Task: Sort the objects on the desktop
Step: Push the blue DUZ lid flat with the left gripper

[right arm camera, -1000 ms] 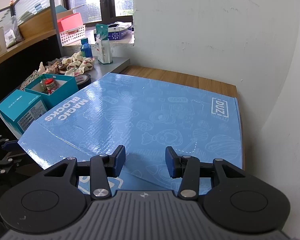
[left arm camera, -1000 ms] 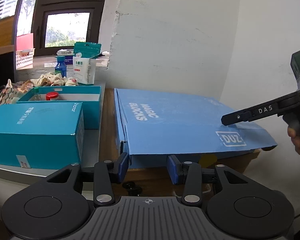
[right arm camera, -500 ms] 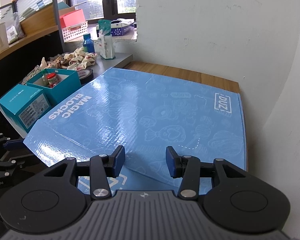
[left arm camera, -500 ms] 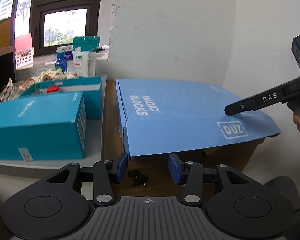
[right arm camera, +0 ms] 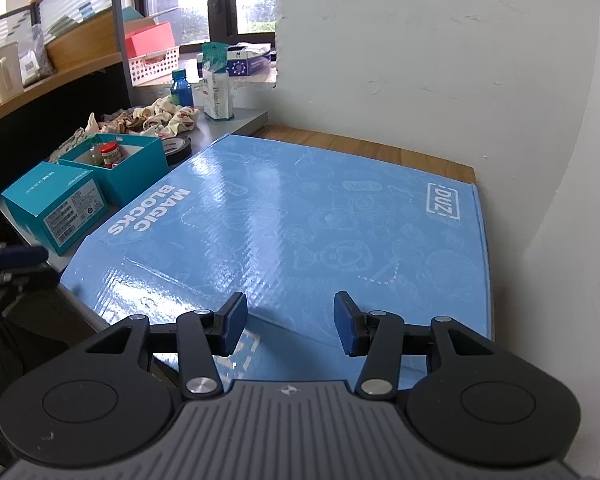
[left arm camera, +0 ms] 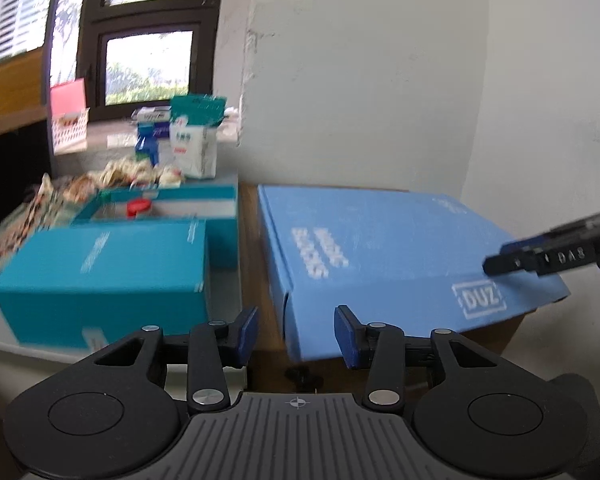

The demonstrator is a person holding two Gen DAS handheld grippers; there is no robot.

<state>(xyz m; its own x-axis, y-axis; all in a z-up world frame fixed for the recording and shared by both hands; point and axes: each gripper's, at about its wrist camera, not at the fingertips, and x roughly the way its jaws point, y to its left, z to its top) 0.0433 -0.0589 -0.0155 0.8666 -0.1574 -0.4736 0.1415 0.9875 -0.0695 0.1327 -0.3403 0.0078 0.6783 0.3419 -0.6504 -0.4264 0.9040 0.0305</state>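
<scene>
A large flat blue "Magic Blocks" box (left arm camera: 380, 248) lies closed on the wooden desk (right arm camera: 380, 148); it fills the right wrist view (right arm camera: 300, 216). My left gripper (left arm camera: 296, 330) is open and empty at the box's near left corner. My right gripper (right arm camera: 288, 322) is open and empty just above the box's near edge; one of its fingers (left arm camera: 540, 258) shows at the right of the left wrist view. A closed teal box (left arm camera: 100, 276) and an open teal box (left arm camera: 204, 200) holding a red-capped jar (right arm camera: 110, 154) stand to the left.
Behind the teal boxes lie crumpled cloths (right arm camera: 160, 116), a black tape roll (right arm camera: 176, 146), a blue bottle (right arm camera: 181, 88) and a white pouch (right arm camera: 218, 88). A white basket (right arm camera: 152, 64) sits on the window sill. White walls close the back and right. Small black objects (left arm camera: 304, 374) lie on the desk.
The left view has risen and tilted up, and is blurred by motion. The box's front flap has come down and the box now looks closed. The right gripper has risen slightly.
</scene>
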